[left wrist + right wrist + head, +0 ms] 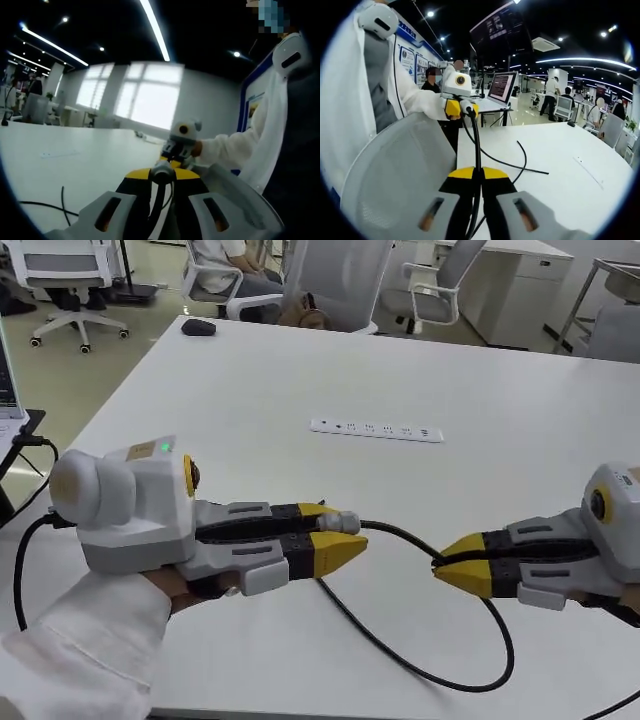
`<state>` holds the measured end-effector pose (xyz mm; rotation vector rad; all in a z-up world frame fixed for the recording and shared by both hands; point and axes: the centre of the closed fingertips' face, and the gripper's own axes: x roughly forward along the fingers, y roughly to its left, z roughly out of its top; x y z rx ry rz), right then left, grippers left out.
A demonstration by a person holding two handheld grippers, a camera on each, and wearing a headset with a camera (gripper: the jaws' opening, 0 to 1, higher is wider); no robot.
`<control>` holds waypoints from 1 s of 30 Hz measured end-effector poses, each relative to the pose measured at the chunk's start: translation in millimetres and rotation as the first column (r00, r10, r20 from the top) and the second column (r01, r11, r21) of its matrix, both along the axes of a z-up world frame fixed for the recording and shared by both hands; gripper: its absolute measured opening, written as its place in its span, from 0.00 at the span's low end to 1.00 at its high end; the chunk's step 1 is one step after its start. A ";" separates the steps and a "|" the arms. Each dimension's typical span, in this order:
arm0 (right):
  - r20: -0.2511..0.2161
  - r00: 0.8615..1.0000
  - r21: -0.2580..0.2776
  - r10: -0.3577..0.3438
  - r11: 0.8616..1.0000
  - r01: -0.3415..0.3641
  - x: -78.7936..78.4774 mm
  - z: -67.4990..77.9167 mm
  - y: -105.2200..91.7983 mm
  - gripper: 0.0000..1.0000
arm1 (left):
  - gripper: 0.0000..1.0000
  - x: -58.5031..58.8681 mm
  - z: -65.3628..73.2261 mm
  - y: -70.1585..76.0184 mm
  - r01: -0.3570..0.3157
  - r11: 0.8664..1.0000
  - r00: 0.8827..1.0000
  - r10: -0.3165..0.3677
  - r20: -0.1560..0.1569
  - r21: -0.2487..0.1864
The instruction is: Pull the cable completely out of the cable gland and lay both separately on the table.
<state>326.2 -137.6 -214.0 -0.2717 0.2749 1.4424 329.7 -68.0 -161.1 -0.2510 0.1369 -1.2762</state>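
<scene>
Left gripper (345,536) clamps the cable gland (340,523); right gripper (442,565) pinches the black cable (400,534) just beyond it, both held above the table (300,370). Opposed grips look set for pulling the cable out, and it's not yet free.

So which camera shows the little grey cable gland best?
The head view: the cable gland lies side-on in the left tool, cable leaving it. The left gripper view shows it end-on; the right gripper view, small and far.

White sleeve (95,645), grey left hand-held gripper (348,532), yellow-tipped black jaws
</scene>
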 end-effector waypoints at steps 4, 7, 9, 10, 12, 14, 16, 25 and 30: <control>-0.014 1.000 0.004 -0.019 1.000 0.019 0.8 -5.0 -4.6 0.03 | 0.17 -0.4 -2.3 -2.0 0.006 1.000 1.000 -0.006 0.000 0.014; -0.018 1.000 0.001 -0.019 1.000 0.019 -0.6 -6.4 -3.6 0.03 | 0.17 -1.2 -3.9 -3.4 0.012 1.000 1.000 -0.012 -0.001 0.023; -0.022 1.000 -0.001 -0.020 1.000 0.020 -0.7 -7.0 -3.5 0.03 | 0.17 -1.4 -4.5 -3.6 0.013 1.000 1.000 -0.013 -0.001 0.025; -0.028 0.999 -0.004 -0.023 1.000 0.023 -0.6 -6.8 -3.4 0.03 | 0.17 -1.3 -5.0 -3.6 0.012 1.000 1.000 -0.012 -0.005 0.026; -0.036 0.999 -0.010 -0.026 1.000 0.026 -0.1 -4.8 -3.7 0.03 | 0.17 -0.5 -6.4 -3.2 0.010 1.000 1.000 -0.009 -0.018 0.025; -0.055 0.998 -0.003 -0.036 0.999 0.036 0.6 -0.6 -3.9 0.03 | 0.17 -0.3 -5.8 -2.9 0.007 1.000 1.000 -0.007 -0.017 0.022; -0.052 0.998 0.019 -0.036 0.999 0.037 0.2 8.2 -1.5 0.05 | 0.17 -1.0 -5.3 -3.8 0.012 1.000 1.000 -0.011 -0.016 0.021; 0.040 0.996 0.117 0.075 0.990 -0.079 -13.7 59.1 42.6 0.13 | 0.17 -4.2 -8.1 -7.0 0.026 0.999 1.000 -0.026 -0.012 0.038; 0.063 0.991 0.109 0.122 0.986 -0.128 -17.1 63.8 62.2 0.13 | 0.17 -4.4 -6.0 -5.7 0.021 0.999 1.000 -0.021 -0.008 0.029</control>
